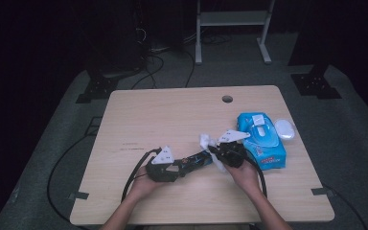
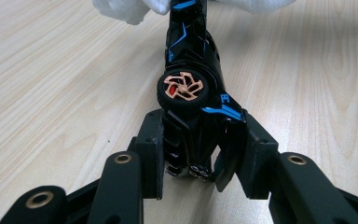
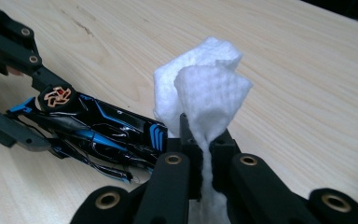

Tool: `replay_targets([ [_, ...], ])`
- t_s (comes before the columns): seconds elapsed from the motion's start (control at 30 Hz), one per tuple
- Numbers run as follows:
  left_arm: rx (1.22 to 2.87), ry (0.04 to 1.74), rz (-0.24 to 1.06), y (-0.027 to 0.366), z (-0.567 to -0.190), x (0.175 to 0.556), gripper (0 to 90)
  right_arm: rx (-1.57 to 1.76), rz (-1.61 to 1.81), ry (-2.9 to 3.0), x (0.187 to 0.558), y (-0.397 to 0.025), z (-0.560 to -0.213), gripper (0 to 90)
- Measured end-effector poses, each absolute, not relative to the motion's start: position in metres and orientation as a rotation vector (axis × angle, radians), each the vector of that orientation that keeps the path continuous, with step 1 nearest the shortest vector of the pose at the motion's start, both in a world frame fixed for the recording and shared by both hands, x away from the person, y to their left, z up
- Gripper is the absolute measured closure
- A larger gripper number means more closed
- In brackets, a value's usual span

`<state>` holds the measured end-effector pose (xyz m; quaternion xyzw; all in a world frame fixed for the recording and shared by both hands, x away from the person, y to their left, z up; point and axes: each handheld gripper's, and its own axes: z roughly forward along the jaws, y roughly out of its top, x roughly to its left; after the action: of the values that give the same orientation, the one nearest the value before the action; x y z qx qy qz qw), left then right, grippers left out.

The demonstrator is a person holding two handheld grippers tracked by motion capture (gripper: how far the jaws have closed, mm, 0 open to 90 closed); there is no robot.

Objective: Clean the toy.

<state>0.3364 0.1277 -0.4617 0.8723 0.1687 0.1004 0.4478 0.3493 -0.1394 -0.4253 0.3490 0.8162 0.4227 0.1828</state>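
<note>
While left gripper clamps toy car | right gripper pinches wipe | wipes pack shut

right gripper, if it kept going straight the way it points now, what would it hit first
Probably the toy car. The right gripper, shut on a white wipe, points toward the left gripper holding the car; wipe and car look close, though depth is unclear.

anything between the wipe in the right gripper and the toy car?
Nothing visible. The right gripper is shut on the white wipe, which hangs right by one end of the black and blue toy car. The left gripper clamps the car's other end.
</note>
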Motion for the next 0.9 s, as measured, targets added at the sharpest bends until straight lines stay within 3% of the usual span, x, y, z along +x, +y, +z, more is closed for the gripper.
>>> replay_targets([
  [0.17, 2.137, 0.516, 0.266, 0.134, -0.461, 0.342, 56.8, 1.001, 1.196, 2.295, 0.349, -0.144, -0.426, 87.5],
  [0.33, 2.121, 0.519, 0.279, 0.140, -0.461, 0.345, 61.7, 1.015, 1.202, 2.284, 0.350, -0.144, -0.426, 87.4],
  [0.5, 2.121, 0.507, 0.271, 0.140, -0.461, 0.345, 61.5, 0.974, 1.239, 2.320, 0.349, -0.128, -0.426, 87.4],
  [0.6, 2.103, 0.531, 0.258, 0.138, -0.461, 0.347, 52.0, 0.902, 1.223, 2.366, 0.346, -0.112, -0.425, 87.4],
  [0.77, 2.103, 0.509, 0.253, 0.135, -0.462, 0.347, 56.6, 0.828, 1.245, 2.418, 0.342, -0.085, -0.425, 87.3],
  [0.9, 2.102, 0.524, 0.263, 0.133, -0.462, 0.347, 52.4, 0.798, 1.362, 2.466, 0.345, -0.070, -0.425, 87.3],
])
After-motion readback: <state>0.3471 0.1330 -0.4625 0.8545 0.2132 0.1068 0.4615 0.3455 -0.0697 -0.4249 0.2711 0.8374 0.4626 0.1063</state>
